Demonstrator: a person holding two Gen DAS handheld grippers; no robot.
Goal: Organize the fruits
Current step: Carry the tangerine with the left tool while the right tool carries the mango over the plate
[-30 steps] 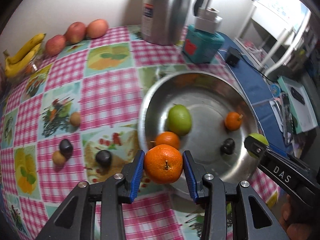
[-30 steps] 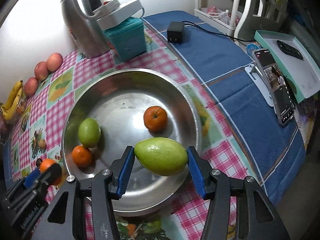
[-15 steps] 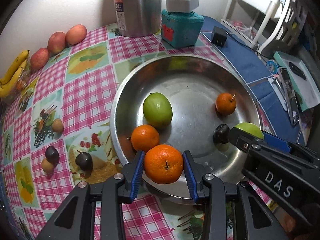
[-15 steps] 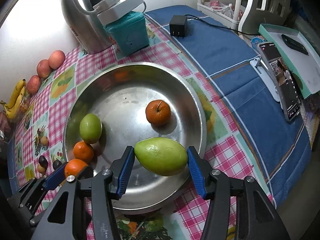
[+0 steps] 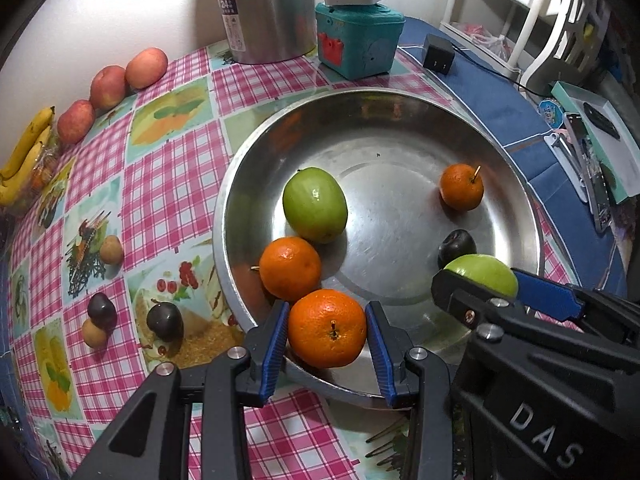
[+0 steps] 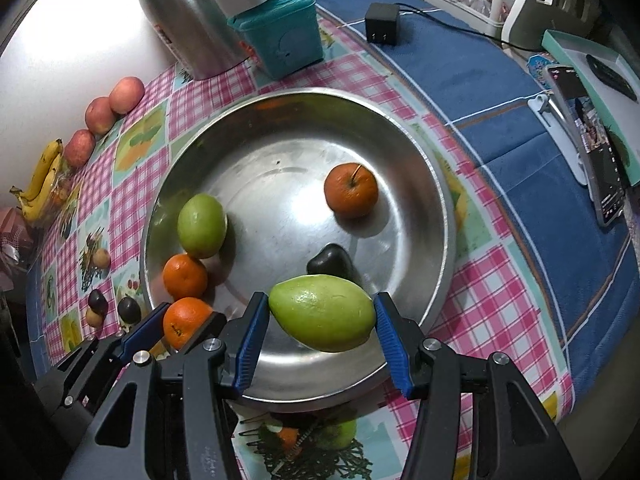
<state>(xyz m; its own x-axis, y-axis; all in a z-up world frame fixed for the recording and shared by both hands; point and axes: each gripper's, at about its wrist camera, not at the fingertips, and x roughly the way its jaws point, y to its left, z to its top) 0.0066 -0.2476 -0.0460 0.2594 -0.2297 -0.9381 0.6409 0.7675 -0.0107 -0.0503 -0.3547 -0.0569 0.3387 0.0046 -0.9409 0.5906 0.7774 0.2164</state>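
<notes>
My left gripper (image 5: 327, 334) is shut on an orange (image 5: 327, 328) over the near rim of the steel bowl (image 5: 520, 184). My right gripper (image 6: 322, 326) is shut on a green mango (image 6: 324, 312) above the bowl's (image 6: 440, 200) near edge; it also shows in the left wrist view (image 5: 484, 278). In the bowl lie a green fruit (image 5: 315, 205), two oranges (image 5: 290, 268) (image 5: 461, 186) and a dark plum (image 5: 456, 246).
On the checked cloth left of the bowl lie two dark plums (image 5: 165, 320), small brown fruits (image 5: 111, 250), apples (image 5: 146, 67) and bananas (image 5: 24, 156). A steel kettle (image 5: 264, 8), teal box (image 5: 358, 42), charger (image 5: 438, 58) and phone (image 6: 592, 152) stand behind and right.
Both grippers have moved forward over the bowl with their fruits still held. The dark plum, earlier hidden behind the mango, now shows in the right wrist view.
</notes>
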